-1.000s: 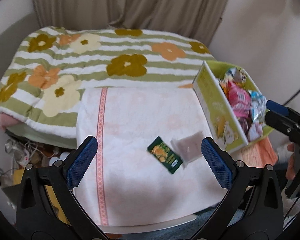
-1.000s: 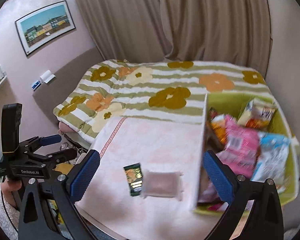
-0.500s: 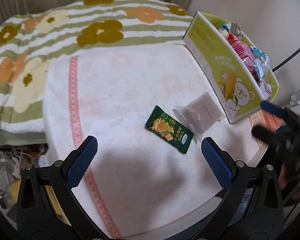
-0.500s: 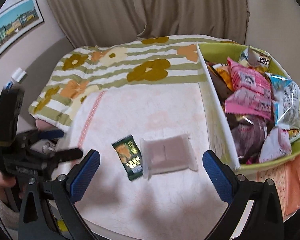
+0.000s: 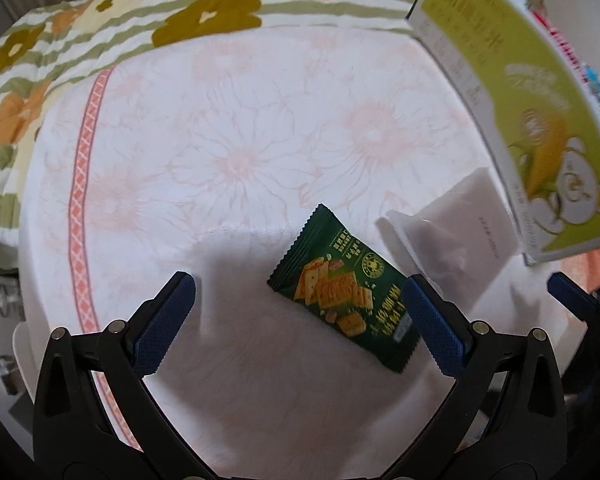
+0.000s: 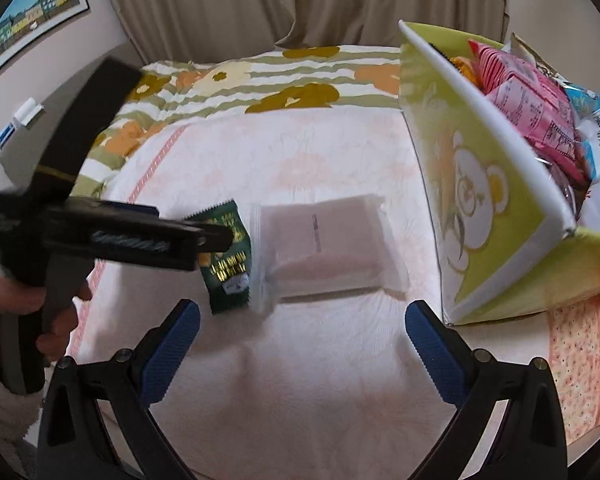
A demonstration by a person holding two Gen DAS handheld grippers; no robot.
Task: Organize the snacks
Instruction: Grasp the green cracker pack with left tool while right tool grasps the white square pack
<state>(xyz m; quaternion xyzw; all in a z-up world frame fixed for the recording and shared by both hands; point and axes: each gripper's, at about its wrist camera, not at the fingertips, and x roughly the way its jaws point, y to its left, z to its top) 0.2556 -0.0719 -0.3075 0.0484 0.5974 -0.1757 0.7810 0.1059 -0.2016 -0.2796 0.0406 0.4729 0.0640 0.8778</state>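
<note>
**Two open grippers over the two loose snacks**

A quilt (image 5: 204, 20) with green stripes and big flowers covers the bed at the back. In front of it a pale pink towel (image 5: 240, 140) with a faint flower pattern and an orange woven band is spread flat, and the snacks lie on it.

On the right side of the towel stands a green cardboard box (image 6: 480, 208) with a white rim and a bear printed on its wall. It is full of snack bags (image 6: 528, 100), pink and light blue ones on top.

A frosted white packet (image 6: 324, 244) lies flat on the towel, near the box wall but apart from it. Just beside it, on its left, lies a dark green cracker packet (image 5: 342, 296); in the right wrist view their edges seem to touch.

The left gripper (image 5: 296, 324) is low over the towel with its jaws spread wide and nothing between them; its right finger (image 5: 436, 328) is at the end of the green packet. The right gripper (image 6: 302, 344) is also wide open and empty, in front of the white packet. A hand (image 6: 28, 312) holds the left tool's handle.
</note>
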